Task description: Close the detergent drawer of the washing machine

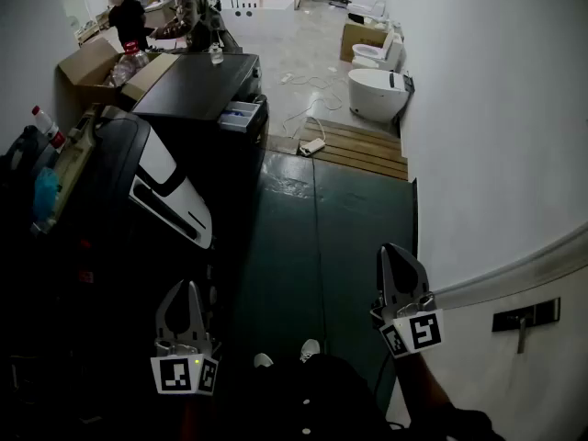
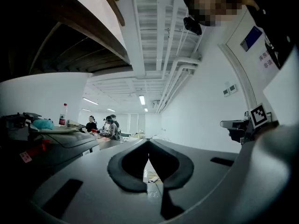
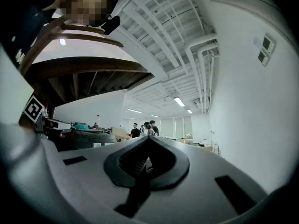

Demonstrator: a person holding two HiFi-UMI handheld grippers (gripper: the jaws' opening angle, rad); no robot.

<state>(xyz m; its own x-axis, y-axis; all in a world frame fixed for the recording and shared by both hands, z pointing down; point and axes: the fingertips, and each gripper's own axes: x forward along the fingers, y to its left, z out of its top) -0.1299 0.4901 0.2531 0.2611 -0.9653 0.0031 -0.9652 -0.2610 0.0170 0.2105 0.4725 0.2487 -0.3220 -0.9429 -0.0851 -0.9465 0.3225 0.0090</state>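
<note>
— Where is the drawer right now?

— The pale blue-and-white plastic detergent drawer [image 1: 241, 115] stands pulled out of the front of the dark, flat-topped washing machine [image 1: 197, 85]. That puts it at eleven o'clock in the head view, well apart from both my tools.

— And your grippers?

— My left gripper [image 1: 190, 288] sits low at around seven o'clock, clenched on nothing. In its own view the tips meet, and only floor shows through the gap behind them. My right gripper [image 1: 398, 249] is at four o'clock, clamped together and empty too, near the plain white wall [image 1: 496, 136].

— What lies between you and the machine?

— The dark green floor [image 1: 312, 237], stretching up toward twelve o'clock. Past it, at about one o'clock, is a slatted wooden platform [image 1: 358, 147], with a white ceramic toilet [image 1: 377, 93] just beyond.

— Anyone about?

— People [image 1: 129, 16] stand far off at eleven o'clock, behind the machine.
</note>
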